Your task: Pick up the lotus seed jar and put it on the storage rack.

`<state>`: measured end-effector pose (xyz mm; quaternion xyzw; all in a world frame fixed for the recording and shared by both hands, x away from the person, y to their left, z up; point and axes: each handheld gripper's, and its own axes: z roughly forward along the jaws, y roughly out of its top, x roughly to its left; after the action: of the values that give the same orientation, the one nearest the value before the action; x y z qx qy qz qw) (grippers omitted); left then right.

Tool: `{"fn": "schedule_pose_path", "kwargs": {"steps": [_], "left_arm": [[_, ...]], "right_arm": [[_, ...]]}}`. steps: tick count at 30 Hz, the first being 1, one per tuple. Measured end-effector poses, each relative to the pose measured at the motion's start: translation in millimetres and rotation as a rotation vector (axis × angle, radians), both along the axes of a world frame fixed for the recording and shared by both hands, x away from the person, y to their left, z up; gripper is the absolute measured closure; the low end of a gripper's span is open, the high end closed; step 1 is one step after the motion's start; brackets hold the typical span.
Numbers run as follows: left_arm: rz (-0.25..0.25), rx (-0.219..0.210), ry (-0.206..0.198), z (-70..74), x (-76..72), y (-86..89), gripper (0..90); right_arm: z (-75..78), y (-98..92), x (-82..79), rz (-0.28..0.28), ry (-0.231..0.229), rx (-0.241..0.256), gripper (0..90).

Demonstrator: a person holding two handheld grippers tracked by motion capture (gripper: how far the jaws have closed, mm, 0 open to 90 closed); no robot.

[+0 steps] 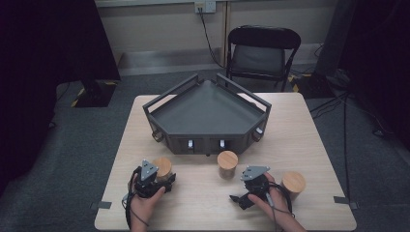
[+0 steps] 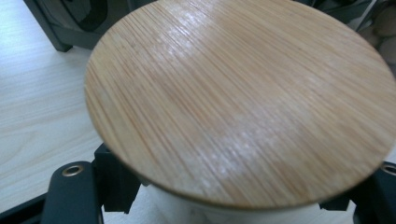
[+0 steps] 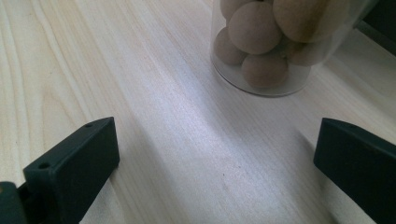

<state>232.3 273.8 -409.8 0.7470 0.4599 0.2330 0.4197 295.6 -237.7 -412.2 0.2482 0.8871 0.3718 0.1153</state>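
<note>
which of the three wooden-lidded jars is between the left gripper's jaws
The leftmost jar, on the table's near left. The left gripper has its jaws on either side of it. The middle jar and the right jar stand free.

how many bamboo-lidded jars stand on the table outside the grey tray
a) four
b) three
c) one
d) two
b: the high view shows one jar at the left gripper, a middle jar before the tray, and a right jar.
</note>
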Motion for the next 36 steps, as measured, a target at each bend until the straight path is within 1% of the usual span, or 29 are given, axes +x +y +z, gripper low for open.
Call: {"fn": "schedule_pose_path", "kwargs": {"steps": [2,8,12,19,28,31,33,36], "left_arm": [[-0.004,-0.001,-0.001,4.8,-0.2,-0.6,25.8],[-0.014,-0.006,0.004,12.2,2.5,0.0,25.8],[-0.030,0.002,0.009,19.0,5.8,-0.9,25.8],[-0.057,-0.017,0.006,27.4,10.6,1.4,25.8],[-0.078,-0.015,0.005,38.8,15.0,3.0,25.8],[-0.098,-0.029,0.000,43.7,17.8,4.5,25.8],[-0.104,-0.018,-0.001,48.1,19.7,2.9,25.8],[-0.106,-0.017,-0.001,51.1,21.6,1.6,25.8]], "right_arm": [[0.0,0.0,0.0,0.000,0.000,0.000,0.0],[0.0,0.0,0.0,0.000,0.000,0.000,0.0],[0.0,0.0,0.0,0.000,0.000,0.000,0.0],[0.0,0.0,0.0,0.000,0.000,0.000,0.0],[0.0,0.0,0.0,0.000,0.000,0.000,0.0],[0.0,0.0,0.0,0.000,0.000,0.000,0.0],[0.0,0.0,0.0,0.000,0.000,0.000,0.0],[0.0,0.0,0.0,0.000,0.000,0.000,0.0]]}}
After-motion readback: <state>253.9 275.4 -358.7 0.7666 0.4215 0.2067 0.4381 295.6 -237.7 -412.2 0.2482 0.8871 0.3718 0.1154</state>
